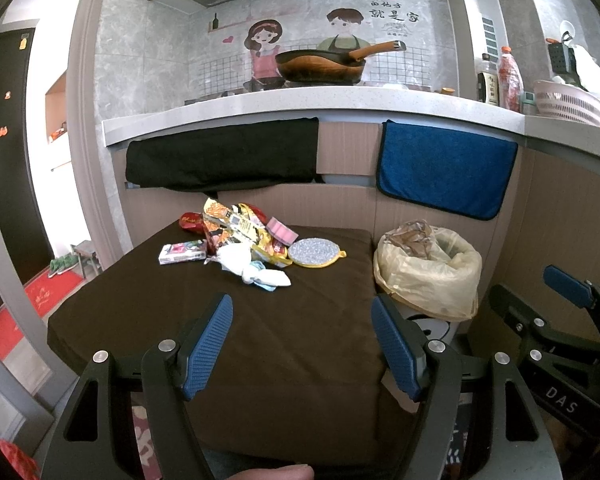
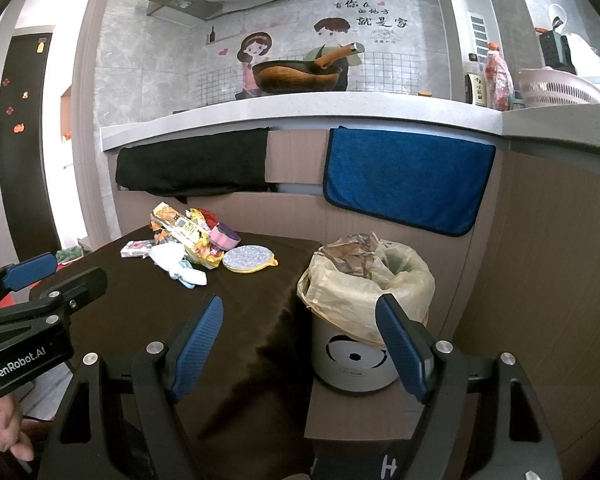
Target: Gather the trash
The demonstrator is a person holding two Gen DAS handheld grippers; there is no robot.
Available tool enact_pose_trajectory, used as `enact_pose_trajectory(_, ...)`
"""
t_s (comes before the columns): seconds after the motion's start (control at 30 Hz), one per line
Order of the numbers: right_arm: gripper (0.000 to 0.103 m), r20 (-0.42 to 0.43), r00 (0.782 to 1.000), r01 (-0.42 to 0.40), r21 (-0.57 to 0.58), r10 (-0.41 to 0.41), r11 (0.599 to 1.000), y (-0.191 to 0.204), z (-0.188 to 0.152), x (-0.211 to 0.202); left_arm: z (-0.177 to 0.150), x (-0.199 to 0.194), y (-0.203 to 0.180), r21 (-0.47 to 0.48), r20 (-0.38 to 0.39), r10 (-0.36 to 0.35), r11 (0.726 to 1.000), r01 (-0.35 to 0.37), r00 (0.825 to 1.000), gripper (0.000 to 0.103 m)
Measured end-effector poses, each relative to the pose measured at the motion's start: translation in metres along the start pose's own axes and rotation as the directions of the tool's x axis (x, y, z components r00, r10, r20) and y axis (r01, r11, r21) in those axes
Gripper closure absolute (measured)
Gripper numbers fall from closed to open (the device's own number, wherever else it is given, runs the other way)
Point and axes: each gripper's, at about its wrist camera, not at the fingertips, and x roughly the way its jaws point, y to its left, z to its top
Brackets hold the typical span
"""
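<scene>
Brown cloth is covering my desk (image 1: 220, 340), carrying one trash pile (image 1: 240, 236); one lined bin (image 2: 364, 300) is standing beside; both my grippers' fingers (image 1: 208, 340) are gaping, empty.

Left gripper (image 1: 302, 344): jaws wide apart, nothing between the blue pads, pointing slightly downward. Right gripper (image 2: 300, 346): same, jaws spread wide, empty, tilted slightly down. The two sit side by side at about equal height; each shows at the edge of the other's view, also with jaws apart. A hand (image 2: 6, 428) grips the left gripper's body from below, fingers curled. A fingertip shows at the left view's bottom edge.
</scene>
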Motion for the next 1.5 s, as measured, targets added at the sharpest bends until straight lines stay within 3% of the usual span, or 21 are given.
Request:
enact_pose_trajectory(0.9, 0.027, -0.018, 1.000, -0.014, 0.004, 0.014, 1.000, -0.001, 0.000, 0.006, -0.005, 0.009, 0.009, -0.032, -0.026, -0.019, 0.999, 0.018, 0.999, 0.031)
enact_pose_trajectory(1.03, 0.027, -0.009, 1.000, -0.009, -0.016, 0.009, 1.000, -0.002, 0.008, 0.021, 0.006, 0.029, 0.030, -0.064, -0.071, -0.050, 0.997, 0.046, 0.996, 0.031)
enact_pose_trajectory(1.23, 0.027, 0.008, 0.999, -0.032, -0.023, 0.032, 0.999, 0.000, 0.034, 0.056, 0.019, 0.077, 0.090, -0.142, -0.077, 0.014, 0.990, -0.025, 0.997, 0.032)
enact_pose_trajectory(1.37, 0.027, 0.004, 0.999, -0.045, -0.021, 0.045, 0.999, 0.003, 0.049, 0.090, 0.023, 0.122, 0.137, -0.277, -0.102, -0.009, 0.961, -0.019, 0.995, 0.039)
enact_pose_trajectory(1.5, 0.027, -0.048, 0.998, -0.049, -0.021, 0.048, 0.999, 0.003, 0.053, 0.138, 0.021, 0.178, 0.160, -0.366, -0.166, -0.089, 0.930, 0.023, 0.982, 0.042)
